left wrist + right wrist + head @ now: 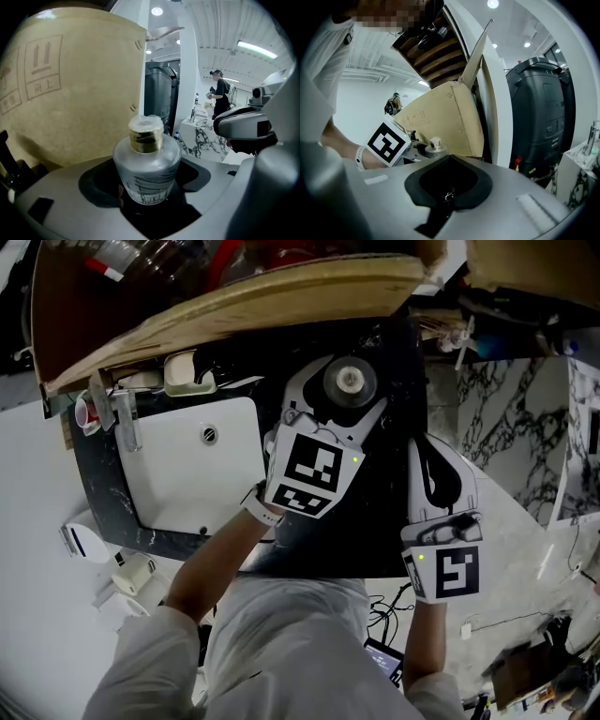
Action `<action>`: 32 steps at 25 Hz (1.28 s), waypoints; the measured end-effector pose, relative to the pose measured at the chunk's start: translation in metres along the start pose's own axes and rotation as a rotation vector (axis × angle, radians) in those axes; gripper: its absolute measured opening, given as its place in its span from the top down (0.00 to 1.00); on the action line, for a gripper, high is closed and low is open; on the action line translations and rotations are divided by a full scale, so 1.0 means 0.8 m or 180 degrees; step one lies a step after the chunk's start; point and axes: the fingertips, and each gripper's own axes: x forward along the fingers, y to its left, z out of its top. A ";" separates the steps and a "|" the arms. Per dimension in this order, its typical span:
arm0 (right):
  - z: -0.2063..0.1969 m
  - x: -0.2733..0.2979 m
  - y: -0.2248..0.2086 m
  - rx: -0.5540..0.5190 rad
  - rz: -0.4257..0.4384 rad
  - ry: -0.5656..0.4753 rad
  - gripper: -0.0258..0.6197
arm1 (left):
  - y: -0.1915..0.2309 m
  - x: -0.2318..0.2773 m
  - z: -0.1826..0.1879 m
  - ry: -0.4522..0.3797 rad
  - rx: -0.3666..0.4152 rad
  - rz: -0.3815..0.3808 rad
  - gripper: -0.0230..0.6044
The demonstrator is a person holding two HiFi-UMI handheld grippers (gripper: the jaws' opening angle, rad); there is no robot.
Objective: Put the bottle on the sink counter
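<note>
the left gripper has its jaws clamped round the lower body of the bottle, which is frosted glass with a gold collar and a wrapped cap, and is held upright. the right gripper has its jaws pressed together on nothing and hangs at the right edge of the sink counter. in the head view the bottle is over the counter's dark right part, between the basin and the right edge, towards the back. whether its base touches cannot be told. three risks stand out. the smooth round glass could slip if the grip eases before the base is down. the cardboard box overhanging the back edge could catch the cap. set too near the basin rim, the bottle could tip in.
</note>
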 end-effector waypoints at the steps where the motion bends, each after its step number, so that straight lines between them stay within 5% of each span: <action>1: -0.001 0.003 0.000 0.0003 0.0013 0.0003 0.94 | 0.002 0.005 -0.001 0.0008 -0.0012 0.0004 0.43; 32: -0.021 0.012 -0.035 0.0141 0.0000 0.0012 0.94 | -0.003 0.104 0.028 0.0005 0.0206 0.0012 0.43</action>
